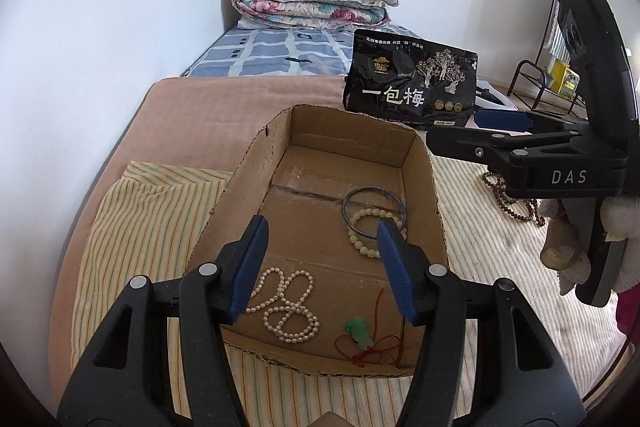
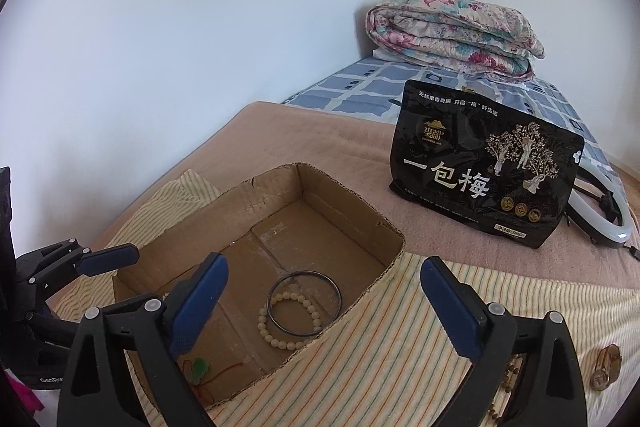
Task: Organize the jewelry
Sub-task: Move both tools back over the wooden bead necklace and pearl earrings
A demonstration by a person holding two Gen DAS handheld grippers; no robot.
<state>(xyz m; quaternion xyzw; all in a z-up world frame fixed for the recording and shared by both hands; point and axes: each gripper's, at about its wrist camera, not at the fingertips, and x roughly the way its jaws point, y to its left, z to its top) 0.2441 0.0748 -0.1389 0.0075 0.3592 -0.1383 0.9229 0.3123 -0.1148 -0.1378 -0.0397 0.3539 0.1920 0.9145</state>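
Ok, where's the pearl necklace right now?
Left wrist view: the pearl necklace lies coiled on the cardboard box floor, near-left corner, left of the green pendant.

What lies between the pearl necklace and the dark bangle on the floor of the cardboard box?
Only bare cardboard: in the left wrist view, the box floor between the pearl necklace and the dark bangle holds nothing.
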